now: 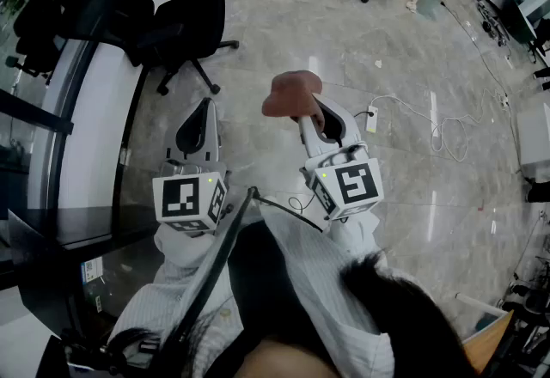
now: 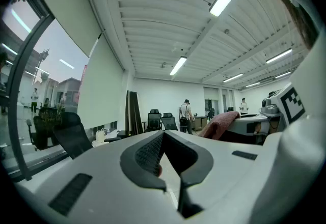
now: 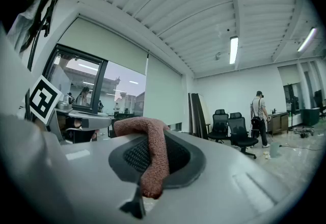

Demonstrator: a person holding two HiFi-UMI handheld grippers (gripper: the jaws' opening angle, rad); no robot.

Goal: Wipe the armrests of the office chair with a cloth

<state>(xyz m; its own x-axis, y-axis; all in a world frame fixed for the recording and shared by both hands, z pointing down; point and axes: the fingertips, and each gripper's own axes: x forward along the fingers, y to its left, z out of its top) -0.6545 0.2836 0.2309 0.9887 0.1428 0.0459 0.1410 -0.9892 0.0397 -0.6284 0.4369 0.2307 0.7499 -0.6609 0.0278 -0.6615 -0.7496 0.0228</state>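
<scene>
Pinching reddish cloth (image 1: 290, 93), right tongs (image 1: 311, 115); left tongs (image 1: 207, 106) together.

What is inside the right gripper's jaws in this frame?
A reddish-brown cloth, clamped in the right gripper, whose jaws are closed on it, and flopping over their tips. The cloth covers those tips in the head view, so how deep it sits cannot be seen.
</scene>
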